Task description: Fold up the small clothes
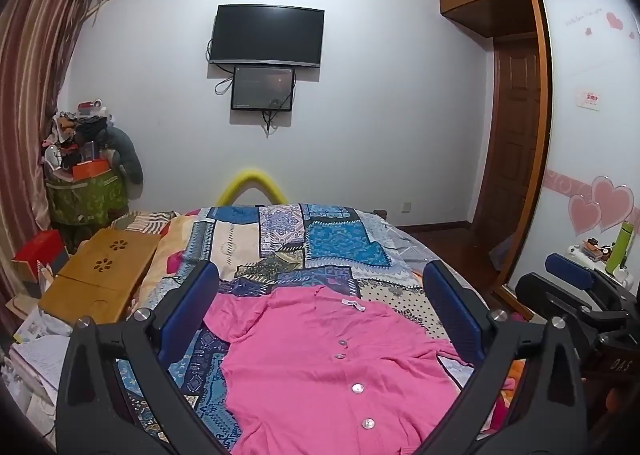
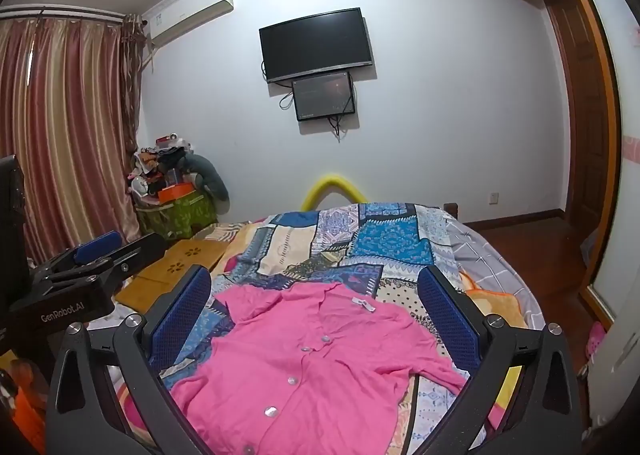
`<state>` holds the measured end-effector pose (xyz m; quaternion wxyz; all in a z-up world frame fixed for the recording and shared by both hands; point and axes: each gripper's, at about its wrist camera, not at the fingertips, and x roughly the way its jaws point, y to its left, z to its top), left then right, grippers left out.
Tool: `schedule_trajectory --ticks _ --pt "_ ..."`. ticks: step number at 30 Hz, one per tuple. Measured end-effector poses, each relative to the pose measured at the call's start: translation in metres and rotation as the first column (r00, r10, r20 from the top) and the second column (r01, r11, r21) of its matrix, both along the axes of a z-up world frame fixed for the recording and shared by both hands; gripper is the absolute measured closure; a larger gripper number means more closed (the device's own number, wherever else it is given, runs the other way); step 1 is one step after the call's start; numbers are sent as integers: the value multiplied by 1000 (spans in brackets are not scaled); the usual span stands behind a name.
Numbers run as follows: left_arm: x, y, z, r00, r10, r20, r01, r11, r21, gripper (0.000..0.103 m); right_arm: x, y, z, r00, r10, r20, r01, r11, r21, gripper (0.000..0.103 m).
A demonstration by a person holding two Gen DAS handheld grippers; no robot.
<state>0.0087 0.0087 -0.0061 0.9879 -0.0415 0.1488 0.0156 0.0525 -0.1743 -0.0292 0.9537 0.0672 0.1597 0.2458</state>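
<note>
Both grippers' jaws are gaping wide, holding nothing, above the pink shirt [image 1: 320, 367]; soft, light, likely best pinched at a sleeve edge

"GenRobot.AI" printed in pale letters along the black body of the left gripper [image 2: 100, 251], seen at the left edge of the right wrist view. "DAS" marked in small letters on the dark housing of the right gripper [image 1: 576, 275], seen at the right edge of the left wrist view. Faint script beside pink hearts on the wardrobe door [image 1: 588, 103], too small to read. Small red-and-white sticker [image 1: 589, 99] on the same door, likewise illegible.
</note>
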Motion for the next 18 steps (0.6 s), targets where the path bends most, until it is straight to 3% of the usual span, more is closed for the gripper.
schedule_trajectory --ticks 18 --pt "-2 -2 -2 1000 -3 5 3 1000 7 0 -2 -4 3 1000 -15 -1 15 1000 -6 0"
